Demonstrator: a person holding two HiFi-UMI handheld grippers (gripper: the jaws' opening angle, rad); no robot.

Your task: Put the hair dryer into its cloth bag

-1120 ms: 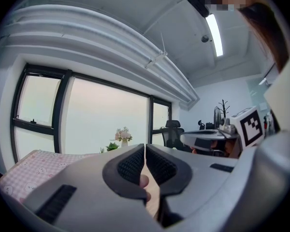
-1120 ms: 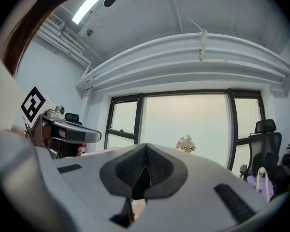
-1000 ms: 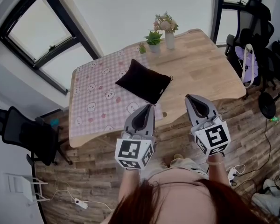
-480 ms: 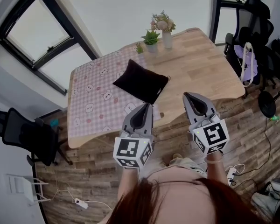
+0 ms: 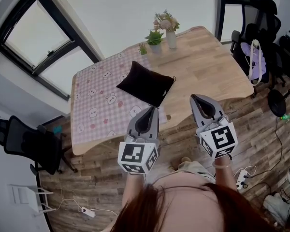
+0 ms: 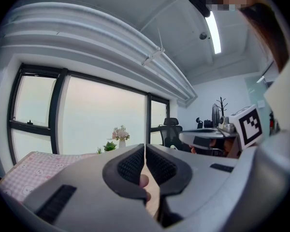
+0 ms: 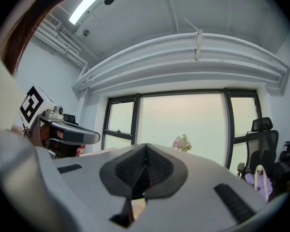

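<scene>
Both my grippers are pressed together on nothing. My left gripper (image 5: 152, 109) and my right gripper (image 5: 196, 98) hang side by side over the floor, just short of the near edge of the light wooden table (image 5: 210, 66).

The plump black cloth bag (image 5: 146, 83) lies on that table, half on the pink checked tablecloth with little bear prints (image 5: 94, 95) and half on bare wood. Its near corner is close to the table's near edge. I see no hair dryer anywhere. The bag bulges, so it may already be inside, but I cannot tell.

The bag looks soft and limp, and I expect it to fold and slide on the cloth if pushed. I would pinch the hem at its right corner, where a thin cord (image 5: 174, 78) shows. If the dryer is inside, the bag will sag heavily there.

The bare wood to the right of the bag is open room. The white vase of flowers (image 5: 170, 33) and the small green potted plant (image 5: 154, 37) stand at the far edge, well apart from it.
</scene>
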